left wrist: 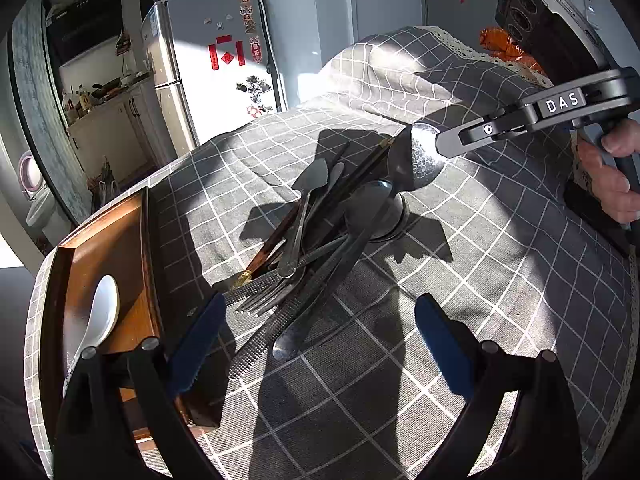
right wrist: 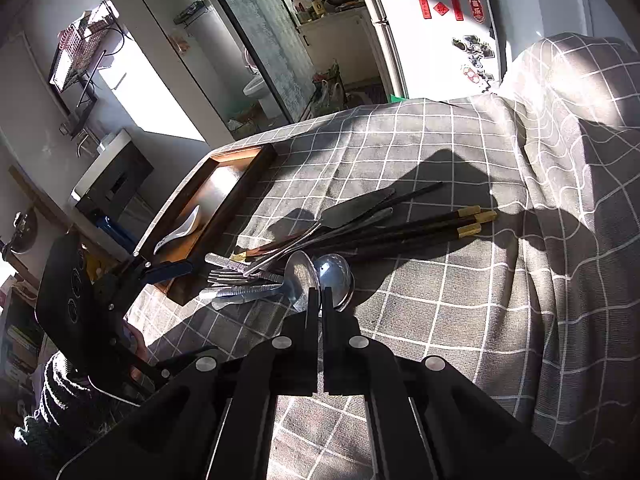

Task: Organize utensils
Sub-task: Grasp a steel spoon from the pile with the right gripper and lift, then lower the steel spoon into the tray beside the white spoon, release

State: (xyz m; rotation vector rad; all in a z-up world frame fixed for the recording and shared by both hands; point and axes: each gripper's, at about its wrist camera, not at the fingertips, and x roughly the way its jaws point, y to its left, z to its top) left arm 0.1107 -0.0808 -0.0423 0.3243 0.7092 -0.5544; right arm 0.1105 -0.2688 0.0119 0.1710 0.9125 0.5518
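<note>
utensils (left wrist: pixel 316 236) lie in a loose heap at the centre of the left wrist view, on a grey checked tablecloth (left wrist: pixel 460 320): forks, knives, metal spoons and dark chopsticks (right wrist: pixel 420 228) with gold ends, crossing over one another. a wooden tray (left wrist: pixel 104 248) sits at the lower left of that view, just beside the heap, holding a white ceramic spoon (left wrist: pixel 98 316).

the left gripper (left wrist: pixel 316 332) fills the bottom of its own view, jaws spread wide, its blue pads (left wrist: pixel 200 336) on either side of the near end of the heap, not touching any piece as far as the shadowed view lets me tell.

the right gripper (right wrist: pixel 319 300) reaches in from the upper right of the left wrist view. its jaws are pressed nearly together, pinching the rim of a large metal spoon (right wrist: pixel 304 276) whose bowl stands tilted up at the edge of the heap, beside a second spoon bowl (right wrist: pixel 336 276).

a fridge (left wrist: pixel 208 64) with red stickers stands in the upper left background.
</note>
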